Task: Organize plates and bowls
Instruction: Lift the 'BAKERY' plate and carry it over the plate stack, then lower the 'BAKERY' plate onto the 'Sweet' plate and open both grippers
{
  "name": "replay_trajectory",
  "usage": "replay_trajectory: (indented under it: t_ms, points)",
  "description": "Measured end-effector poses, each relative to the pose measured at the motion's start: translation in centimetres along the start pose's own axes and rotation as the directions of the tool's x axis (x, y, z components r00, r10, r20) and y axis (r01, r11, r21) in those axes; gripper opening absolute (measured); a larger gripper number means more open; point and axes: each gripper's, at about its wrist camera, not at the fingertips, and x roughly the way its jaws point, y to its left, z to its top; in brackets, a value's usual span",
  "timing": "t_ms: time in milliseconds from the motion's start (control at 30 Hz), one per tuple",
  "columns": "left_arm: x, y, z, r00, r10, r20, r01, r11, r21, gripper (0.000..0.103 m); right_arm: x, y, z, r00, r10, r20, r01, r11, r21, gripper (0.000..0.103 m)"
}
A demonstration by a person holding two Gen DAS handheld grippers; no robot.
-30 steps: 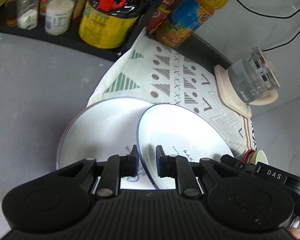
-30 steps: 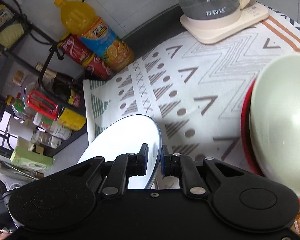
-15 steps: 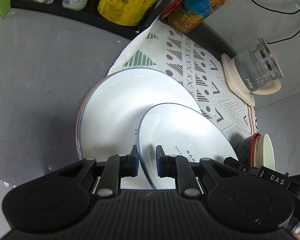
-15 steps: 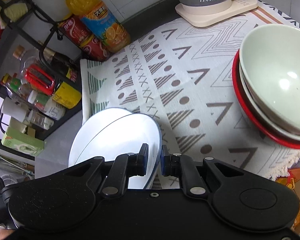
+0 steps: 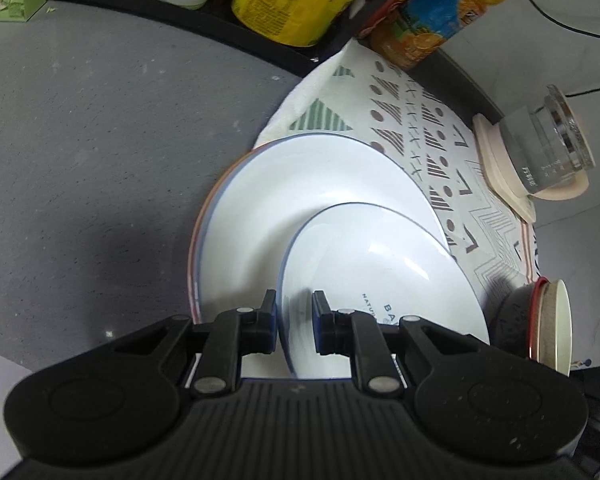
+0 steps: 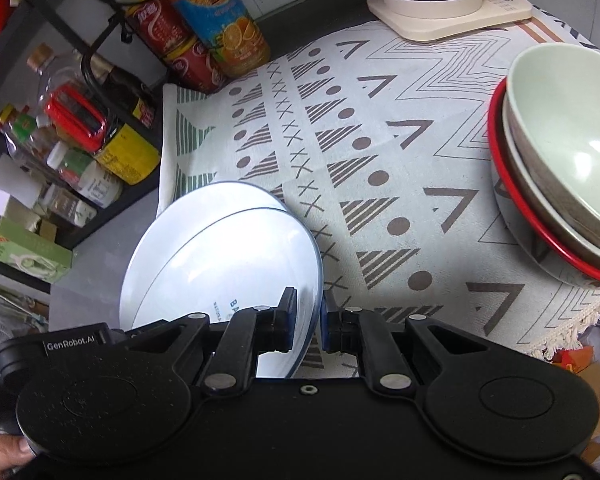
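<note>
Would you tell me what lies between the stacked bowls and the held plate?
Only bare patterned cloth lies between the stacked bowls and the small plate, seen from the right wrist.

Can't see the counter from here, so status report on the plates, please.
Left gripper and right gripper both shut on small plate, opposite rims. It hangs tilted over big plate. Stacked bowls sit clear.

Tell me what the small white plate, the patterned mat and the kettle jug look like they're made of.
Small white plate: likely glazed ceramic or porcelain; glossy, bright highlights, thin blue rim line. Melamine can't be ruled out.
Patterned mat: woven cloth, matte, printed with triangles and zigzags, fringed at one edge.
Kettle jug: clear, so probably glass, with level marks; its cream base looks like plastic.
</note>
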Motion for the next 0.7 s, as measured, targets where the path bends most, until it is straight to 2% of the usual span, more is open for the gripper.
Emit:
replay_trajectory:
  t_ms: [167,367,500,633,700]
  points:
    - [0.6,0.5,0.5,1.000,0.011,-0.008,-0.011,0.999,-0.034,0.015,0.8,0.4,0.0,1.000,-0.023,-0.015,0.023,0.999,-0.026,0.007]
    - [0.6,0.3,1.0,0.999,0.036,-0.016,-0.036,0.999,-0.018,0.018,1.6,0.8,0.3,0.999,-0.030,-0.013,0.030,0.999,-0.040,0.008]
    - [-0.5,-0.3,1.8,0.999,0.046,0.018,-0.046,0.999,0.018,0.020,1.8,1.1,0.6,0.999,-0.037,-0.010,0.036,0.998,-0.055,0.008]
    - [-2.1,-1.0,2.5,0.998,0.043,0.050,-0.046,0.997,0.058,0.027,2.1,1.1,0.7,0.999,-0.041,-0.005,0.041,0.997,-0.058,0.008]
    - [-3.3,-1.4,2.7,0.994,0.061,0.090,-0.067,0.995,0.075,0.038,2.1,1.2,0.7,0.999,-0.043,-0.001,0.043,0.998,-0.056,0.009]
